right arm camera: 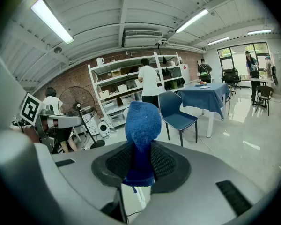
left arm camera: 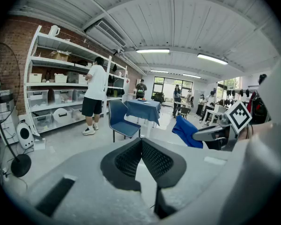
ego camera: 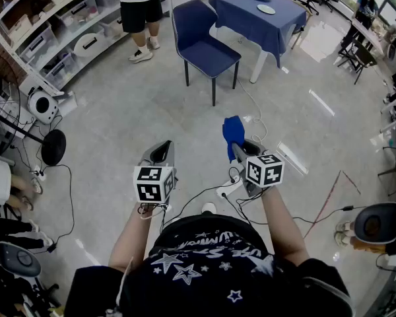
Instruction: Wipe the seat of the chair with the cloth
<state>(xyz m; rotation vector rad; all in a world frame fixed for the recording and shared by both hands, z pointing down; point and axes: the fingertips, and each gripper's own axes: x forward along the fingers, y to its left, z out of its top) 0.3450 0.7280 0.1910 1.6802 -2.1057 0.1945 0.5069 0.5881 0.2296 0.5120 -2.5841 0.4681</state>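
We have the blue cloth [ego camera: 233, 132] clamped in the right gripper [ego camera: 241, 152] fingers, well short of the chair [ego camera: 204, 45] at 12 o'clock; the left gripper [ego camera: 162, 152] fingers are together, empty. Risk, we judge: only its lower end is pinched, so it could slip when pressed on the seat [ego camera: 210, 53]. Its long axis points to 12 o'clock, free end leading.

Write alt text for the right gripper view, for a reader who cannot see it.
The right gripper has its jaws shut on a blue knitted cloth that sticks up between them. Ahead, a dark blue chair with black legs stands beside a table under a blue tablecloth.
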